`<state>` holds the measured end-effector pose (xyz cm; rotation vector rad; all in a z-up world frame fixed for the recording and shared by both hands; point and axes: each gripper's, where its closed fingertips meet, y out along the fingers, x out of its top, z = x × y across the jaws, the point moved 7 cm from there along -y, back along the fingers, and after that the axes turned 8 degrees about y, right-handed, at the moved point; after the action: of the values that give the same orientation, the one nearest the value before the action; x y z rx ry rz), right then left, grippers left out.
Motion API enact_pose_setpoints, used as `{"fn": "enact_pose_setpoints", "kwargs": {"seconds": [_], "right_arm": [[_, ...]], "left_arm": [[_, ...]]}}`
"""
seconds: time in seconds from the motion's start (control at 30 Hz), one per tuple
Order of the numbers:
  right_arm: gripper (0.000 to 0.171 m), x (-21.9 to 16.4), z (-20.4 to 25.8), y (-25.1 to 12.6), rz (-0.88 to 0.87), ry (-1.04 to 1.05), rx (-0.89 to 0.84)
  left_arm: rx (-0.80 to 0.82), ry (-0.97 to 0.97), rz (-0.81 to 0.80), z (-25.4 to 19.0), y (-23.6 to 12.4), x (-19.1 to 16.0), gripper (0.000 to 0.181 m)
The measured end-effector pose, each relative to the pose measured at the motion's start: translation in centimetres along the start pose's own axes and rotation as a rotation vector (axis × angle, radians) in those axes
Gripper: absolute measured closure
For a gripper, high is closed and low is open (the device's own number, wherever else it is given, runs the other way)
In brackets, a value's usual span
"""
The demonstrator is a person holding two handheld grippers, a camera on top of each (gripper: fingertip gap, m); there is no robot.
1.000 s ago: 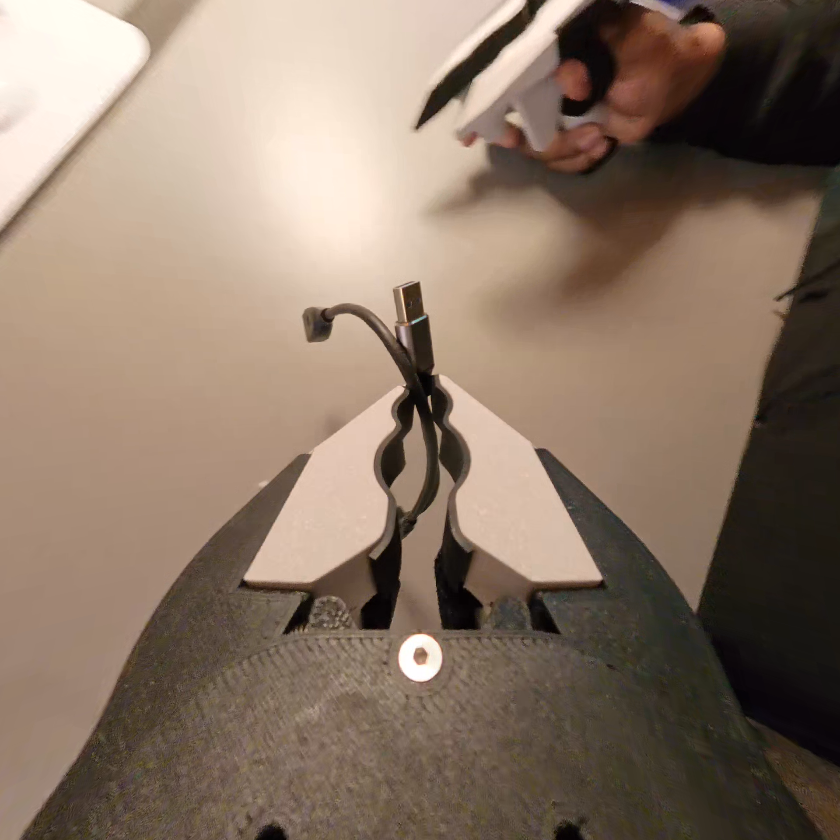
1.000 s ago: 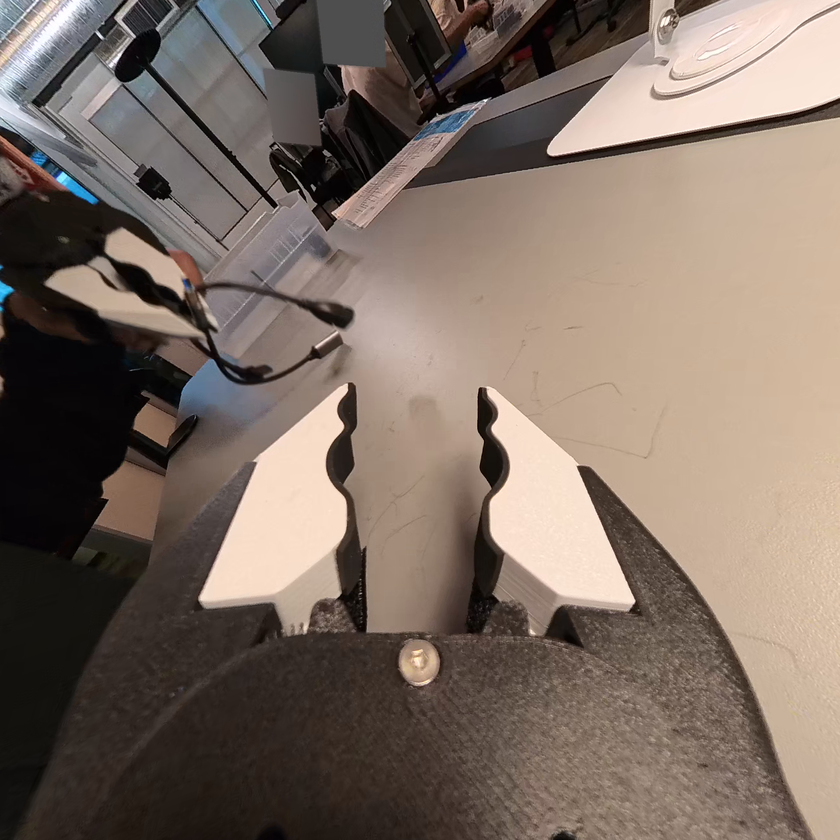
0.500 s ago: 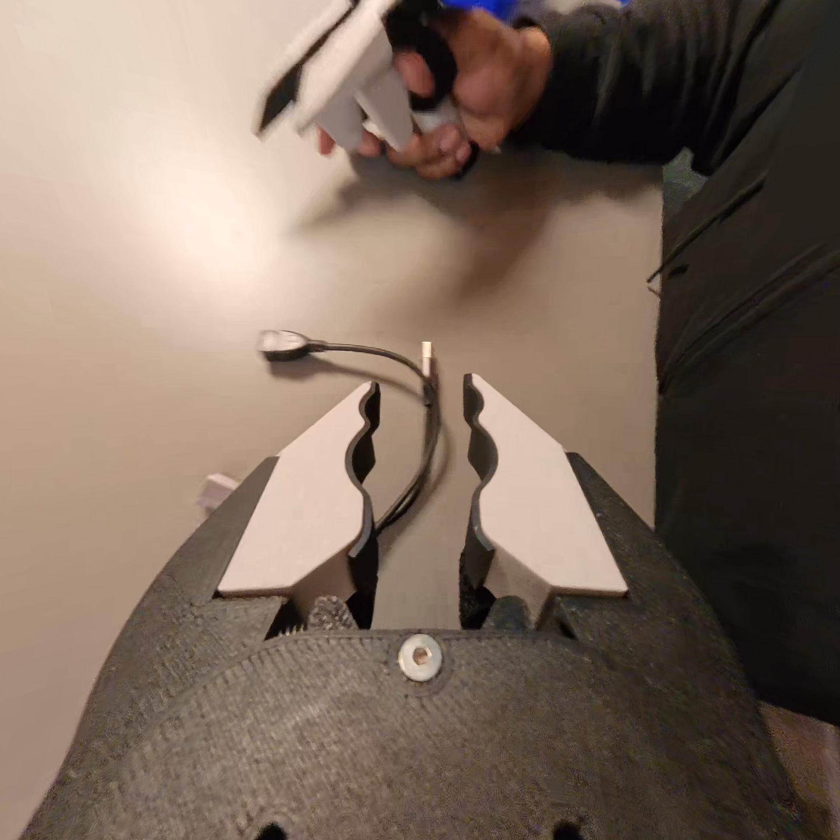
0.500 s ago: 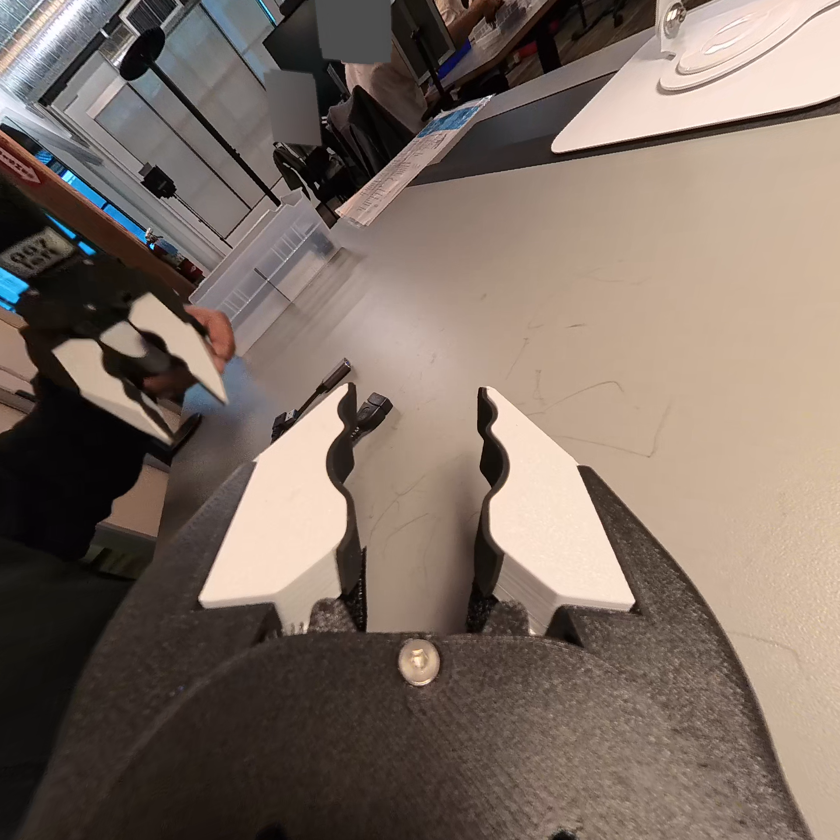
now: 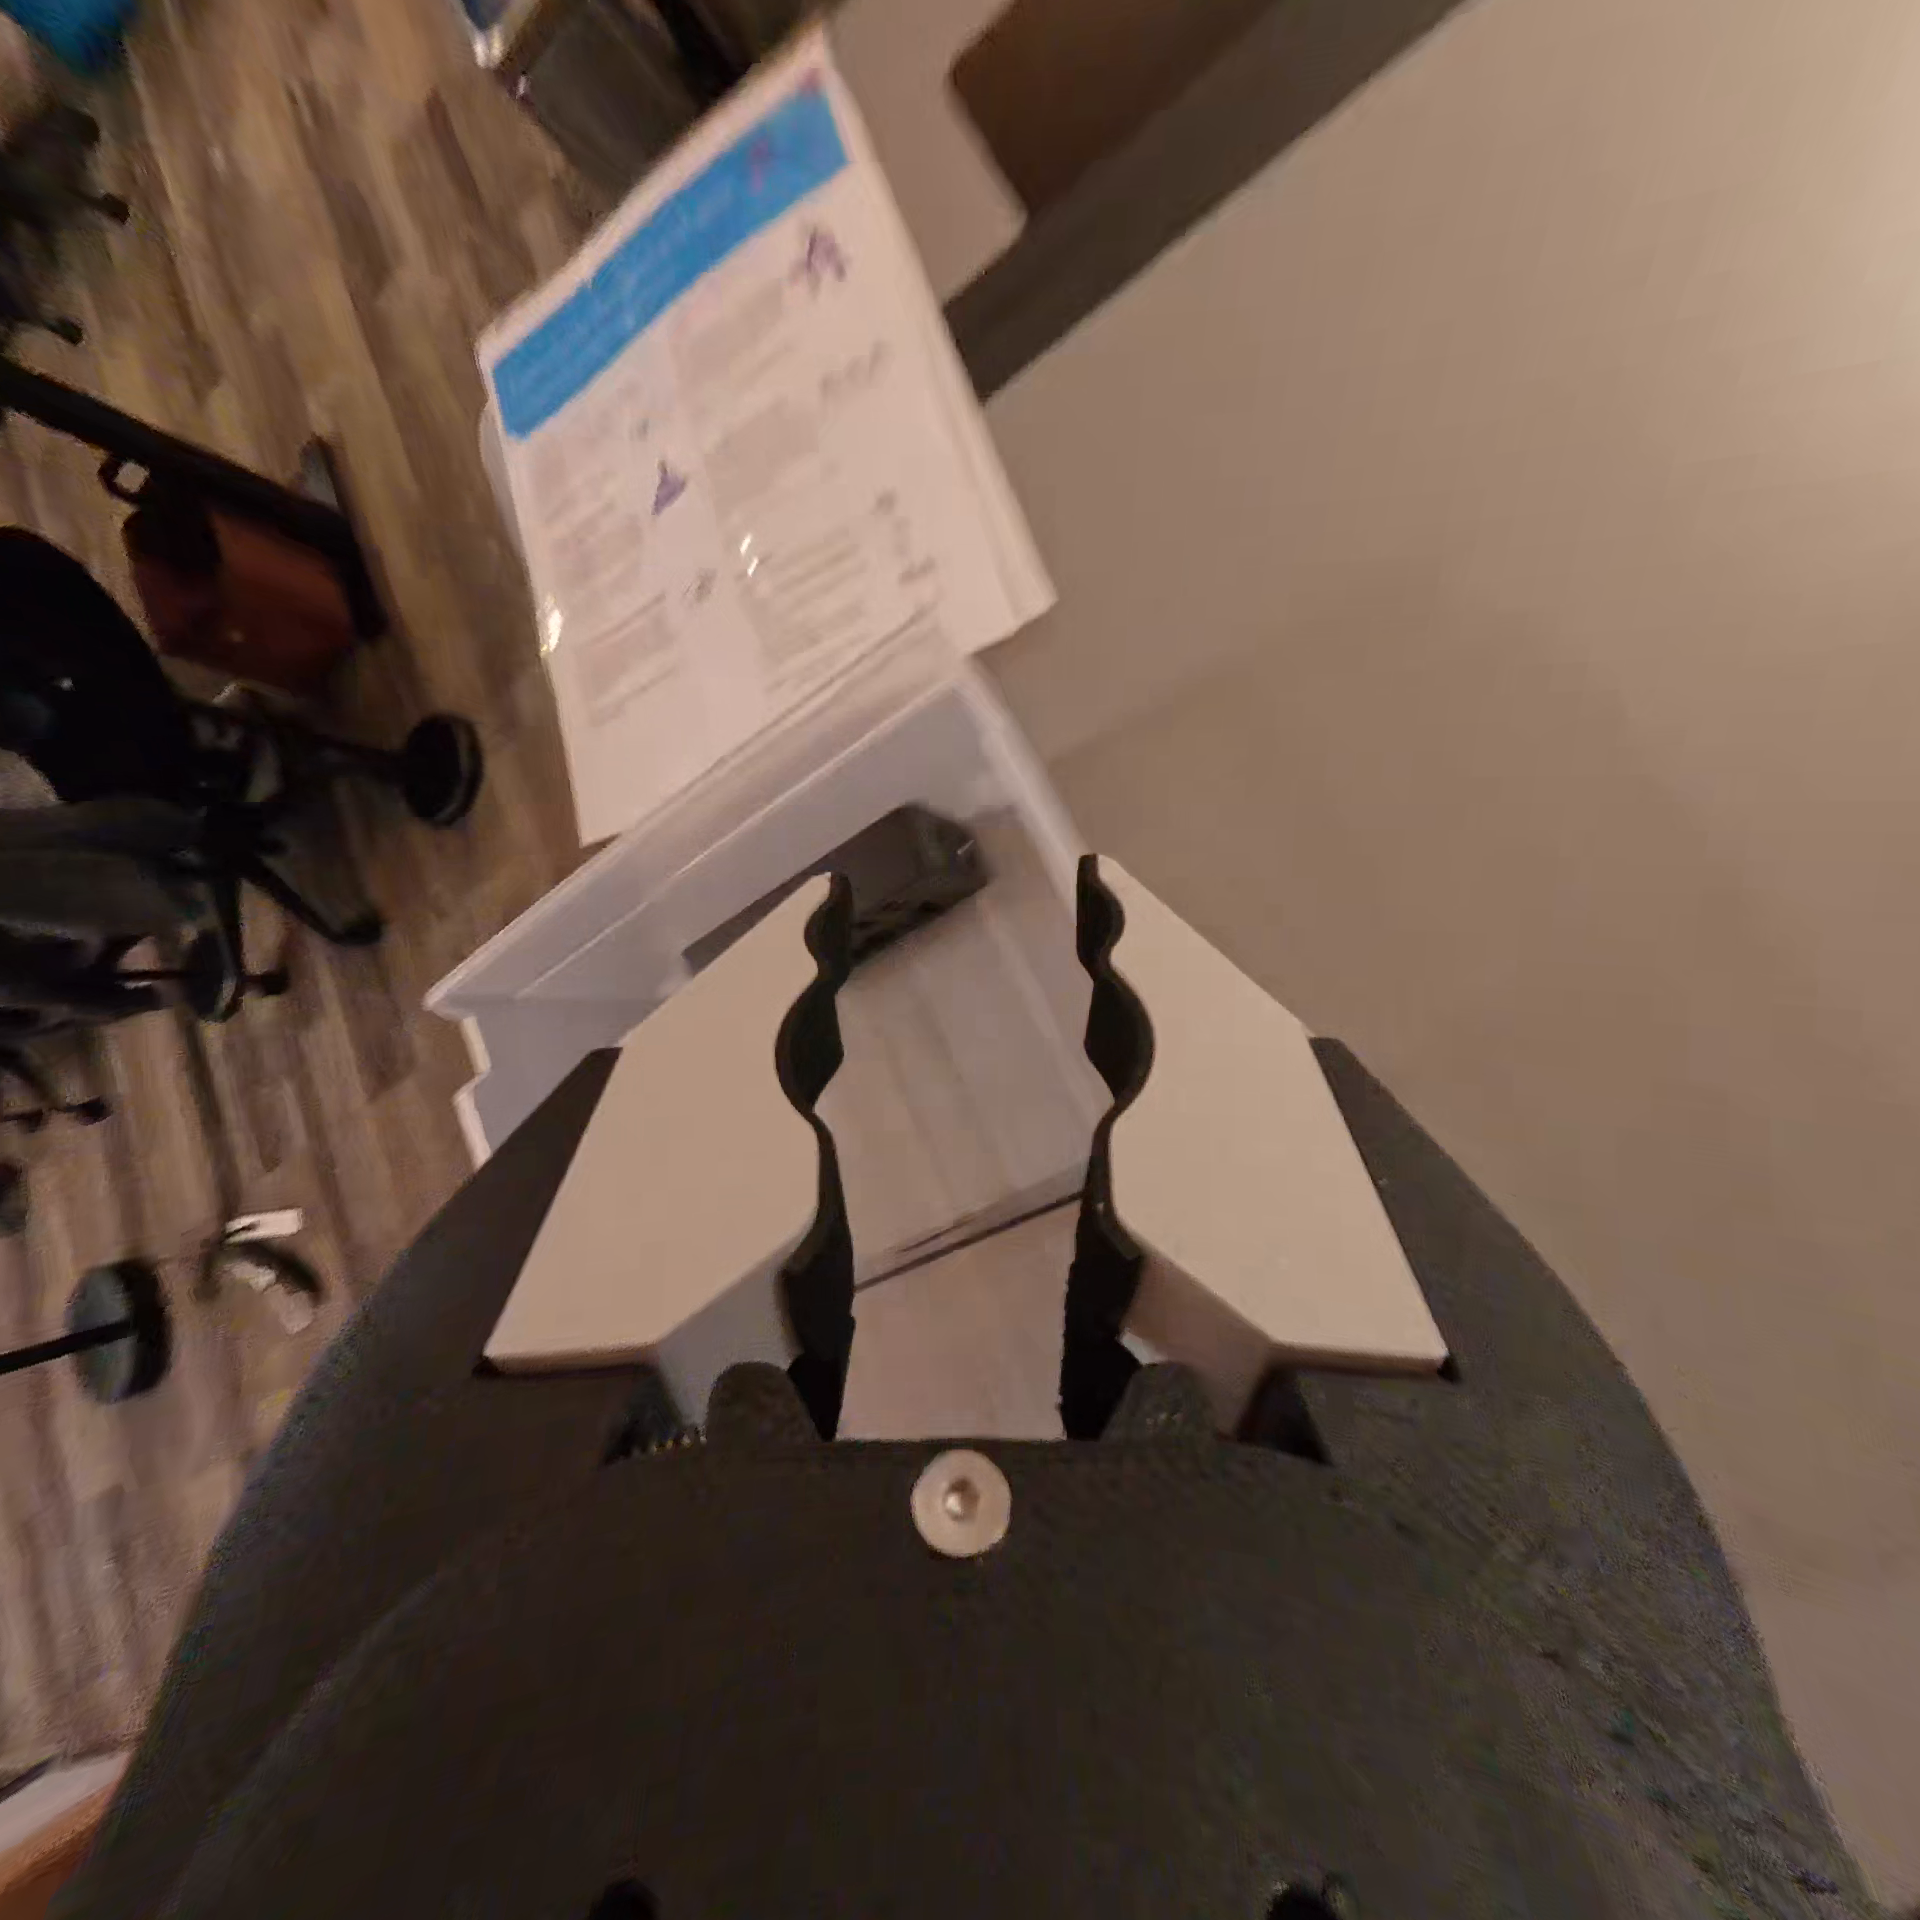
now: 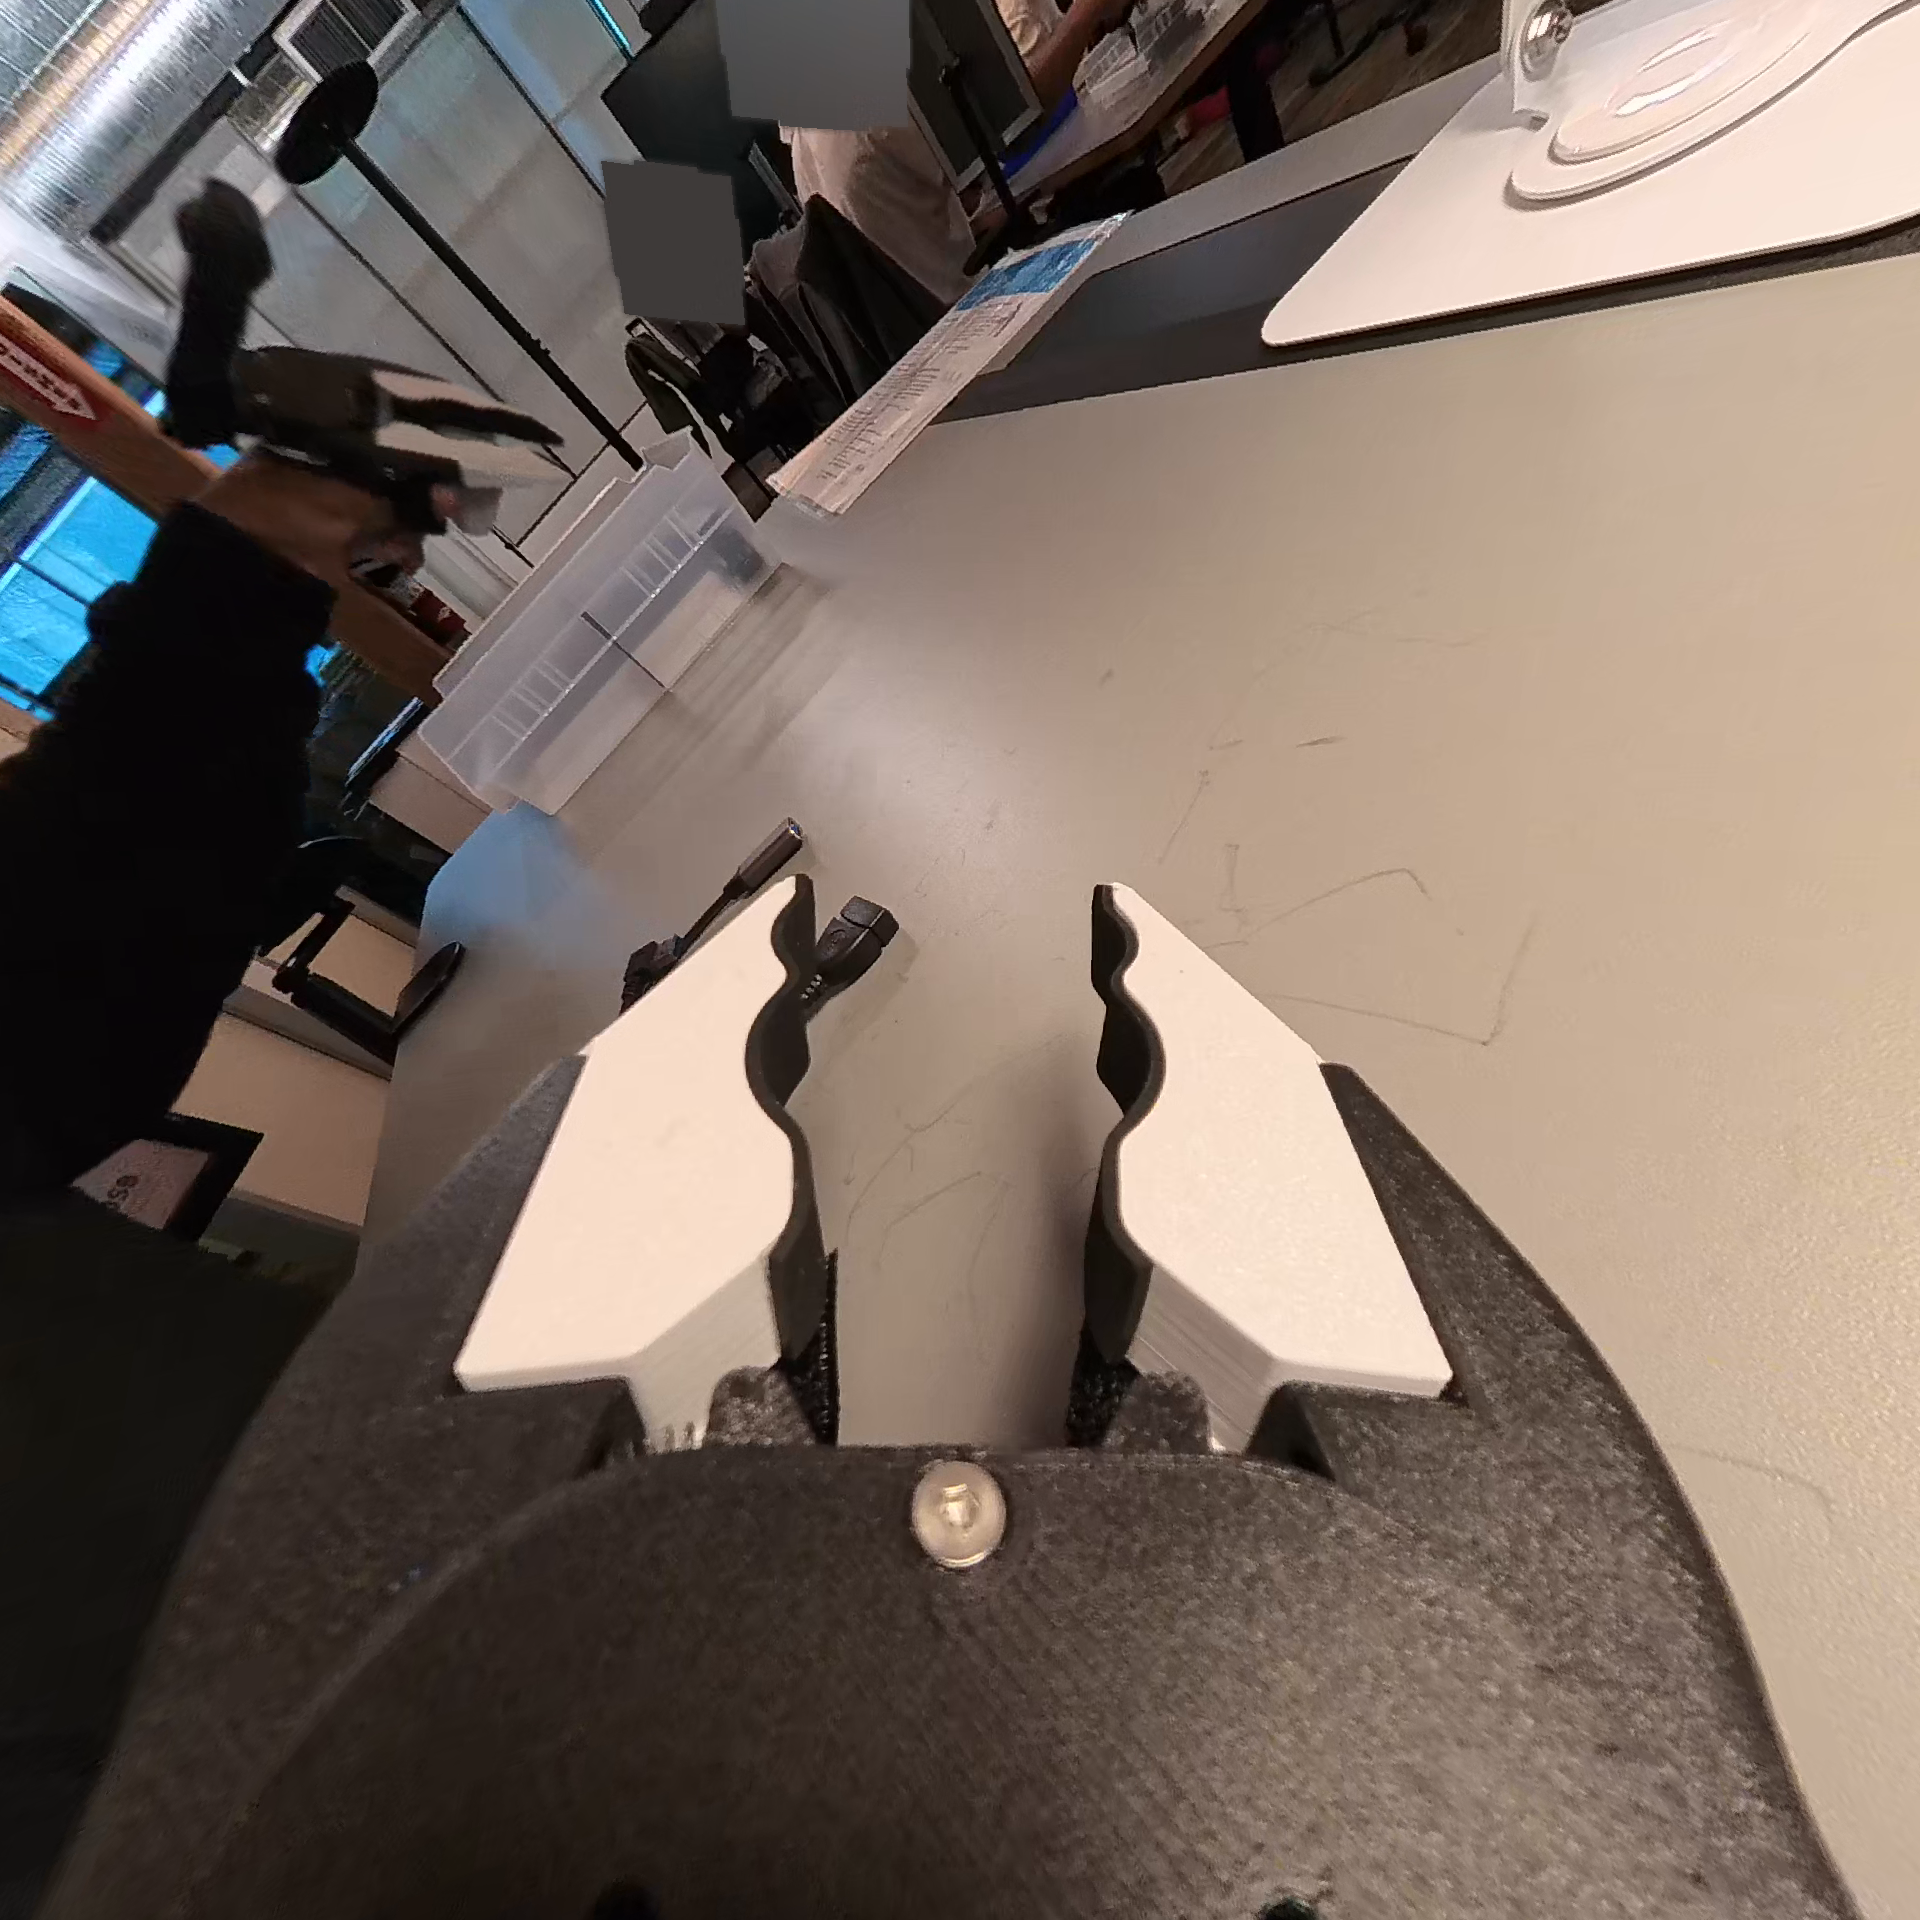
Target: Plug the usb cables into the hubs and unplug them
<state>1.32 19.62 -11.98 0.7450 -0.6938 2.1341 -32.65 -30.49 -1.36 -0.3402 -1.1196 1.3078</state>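
Note:
My left gripper (image 5: 956,883) is open and empty, held above a clear plastic bin (image 5: 644,935) at the table's left edge. A dark grey hub (image 5: 914,868) lies in the bin just past the fingertips. My right gripper (image 6: 948,904) is open and empty, low over the grey table (image 6: 1455,727). A short black USB cable lies on the table by its left finger, with a black socket end (image 6: 857,925) and a grey plug end (image 6: 769,847). The left gripper also shows in the right wrist view (image 6: 457,447), raised over the bin (image 6: 613,644).
A stack of printed sheets (image 5: 748,447) lies beyond the bin at the table edge. A white mat (image 6: 1621,208) with a round white device lies at the far right. Office chairs (image 5: 156,790) stand on the wood floor left of the table. People stand far off. Across from one pair of fingers to the other is roughly 55 centimeters.
My left gripper opened and dropped the USB cable onto the table, then rose and swung left over the bin. My right gripper stayed open and nearly still.

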Motion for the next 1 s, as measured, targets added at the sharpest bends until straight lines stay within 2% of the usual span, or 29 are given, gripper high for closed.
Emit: {"fn": "enact_pose_setpoints", "kwargs": {"seconds": [0.13, 0.23, 0.43, 0.57, 0.87, 1.0], "right_arm": [[0.118, 0.1, -0.1, 0.0, -0.002, 0.014, 0.004], [0.118, 0.1, -0.2, 0.0, -0.001, 0.022, 0.005], [0.118, 0.1, -0.2, 0.0, 0.000, 0.026, 0.009], [0.118, 0.1, -0.2, 0.0, 0.000, 0.029, 0.014], [0.118, 0.0, -0.2, 0.0, 0.005, 0.031, 0.018], [0.118, 0.0, -0.2, 0.0, 0.006, 0.032, 0.021]], "left_arm": [[-0.022, 0.072, 0.098, 2.0, 3.7, -3.0, 0.134], [-0.058, 0.059, 0.085, 2.4, 5.4, -2.3, 0.135], [-0.125, 0.344, 0.195, 2.1, 8.5, -2.0, 0.134], [-0.157, 0.421, 0.275, 2.2, 10.4, -3.3, 0.133], [-0.168, 0.494, 0.241, 1.4, 9.9, -4.1, 0.132], [-0.125, 0.619, 0.263, 1.5, 10.0, -4.0, 0.130]]}}
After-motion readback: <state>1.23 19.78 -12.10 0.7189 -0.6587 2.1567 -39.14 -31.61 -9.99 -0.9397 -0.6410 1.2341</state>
